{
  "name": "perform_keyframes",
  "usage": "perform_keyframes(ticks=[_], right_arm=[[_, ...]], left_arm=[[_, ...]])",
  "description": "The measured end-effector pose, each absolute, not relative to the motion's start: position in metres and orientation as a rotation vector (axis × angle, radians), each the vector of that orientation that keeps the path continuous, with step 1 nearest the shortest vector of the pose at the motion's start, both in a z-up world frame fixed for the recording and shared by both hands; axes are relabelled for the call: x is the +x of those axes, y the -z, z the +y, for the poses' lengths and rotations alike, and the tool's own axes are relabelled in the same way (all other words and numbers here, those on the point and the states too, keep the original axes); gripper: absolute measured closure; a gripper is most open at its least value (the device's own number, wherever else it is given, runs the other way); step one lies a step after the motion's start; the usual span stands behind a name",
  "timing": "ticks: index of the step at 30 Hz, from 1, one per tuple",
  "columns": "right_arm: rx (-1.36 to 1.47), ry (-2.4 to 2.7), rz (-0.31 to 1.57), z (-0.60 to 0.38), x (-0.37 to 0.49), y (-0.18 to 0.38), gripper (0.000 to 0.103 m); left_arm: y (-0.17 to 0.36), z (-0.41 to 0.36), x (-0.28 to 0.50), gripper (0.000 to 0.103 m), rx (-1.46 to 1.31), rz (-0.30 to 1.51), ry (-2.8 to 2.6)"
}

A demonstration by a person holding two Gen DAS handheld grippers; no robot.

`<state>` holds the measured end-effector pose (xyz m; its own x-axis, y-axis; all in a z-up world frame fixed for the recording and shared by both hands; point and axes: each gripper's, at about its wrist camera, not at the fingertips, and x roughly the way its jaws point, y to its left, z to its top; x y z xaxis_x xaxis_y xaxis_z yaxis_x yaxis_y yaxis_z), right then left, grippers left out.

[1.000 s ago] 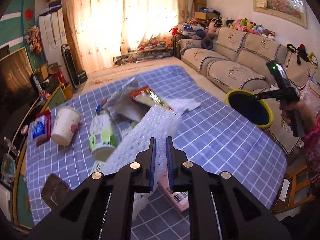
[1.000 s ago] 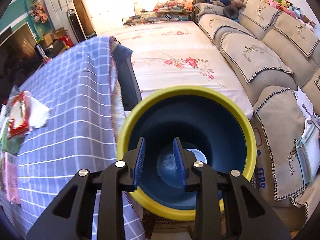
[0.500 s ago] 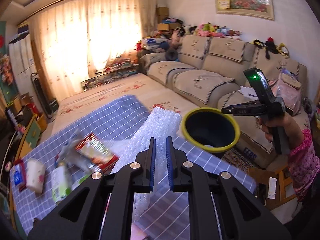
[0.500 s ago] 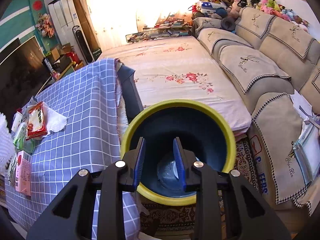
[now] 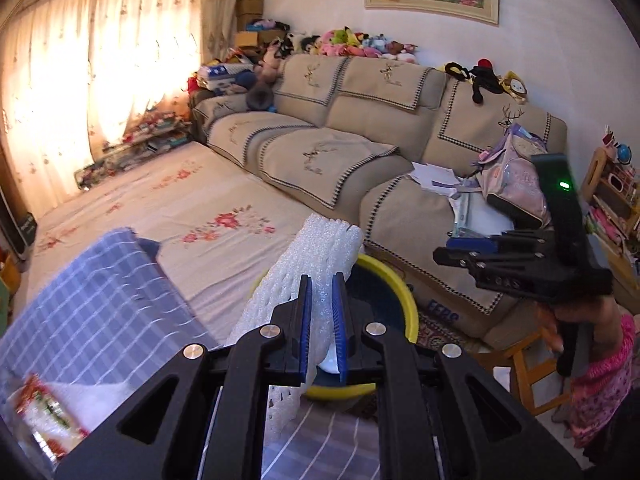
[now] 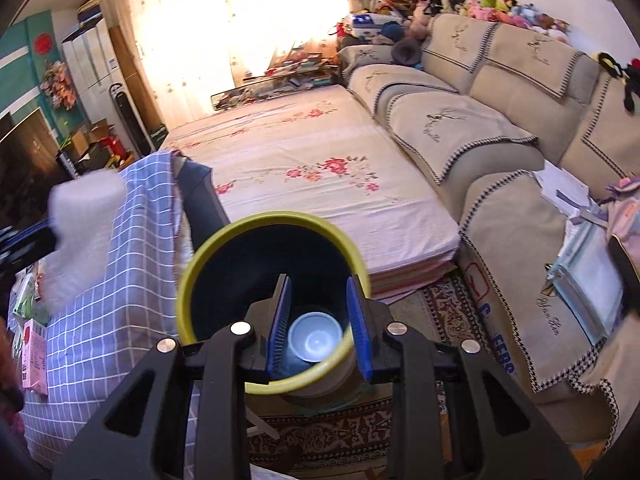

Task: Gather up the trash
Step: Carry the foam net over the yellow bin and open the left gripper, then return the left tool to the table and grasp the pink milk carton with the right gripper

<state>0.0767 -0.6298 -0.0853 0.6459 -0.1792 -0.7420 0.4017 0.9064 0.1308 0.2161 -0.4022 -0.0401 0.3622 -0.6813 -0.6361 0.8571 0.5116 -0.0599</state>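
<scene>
Holding white cup (image 6: pixel 316 338) inside: yellow-rimmed bin (image 6: pixel 256 224), right tool (image 6: pixel 320 330) gripping rim.

My bin (image 6: pixel 224 248) stands right of the table (image 6: pixel 132 280), sofa (image 6: pixel 500 128) beyond; a bowl (image 6: pixel 314 336) lies in it.

Both grippers: black plastic arms w/ silver screws, blue ribbed pads (image 5: pixel 305 332). Right gripper (image 5: pixel 448 250), right of frame, has a green LED on its black housing. Pink patterned sleeve (image 5: pixel 600 392) at lower right.
</scene>
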Motion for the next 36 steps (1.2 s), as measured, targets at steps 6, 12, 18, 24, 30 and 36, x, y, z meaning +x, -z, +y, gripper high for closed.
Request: perform_keyframes(ticks=[6,12,18,24,30,36], right_arm=[[0.307,0.368,0.815,-0.644,0.066,0.087,0.075],[0.322,0.381,0.818,-0.648,0.057,0.09,0.073],[0.32,0.37,0.814,-0.641,0.055,0.088,0.068],[0.312,0.337,0.815,-0.626,0.055,0.09,0.067],[0.288,0.269,0.827,-0.58,0.069,0.101,0.063],[0.233,0.087,0.839,-0.486,0.093,0.109,0.061]], left_arm=[[0.08,-0.465,0.239,0.091,0.3,0.734,1.051],[0.127,-0.502,0.256,0.083,0.305,0.822,1.026],[0.148,-0.507,0.262,0.05,0.298,0.863,0.965],[0.084,-0.434,0.234,0.021,0.223,0.743,0.902],[0.023,-0.315,0.197,0.01,0.112,0.638,0.773],[0.007,-0.195,0.166,0.006,0.075,0.578,0.552]])
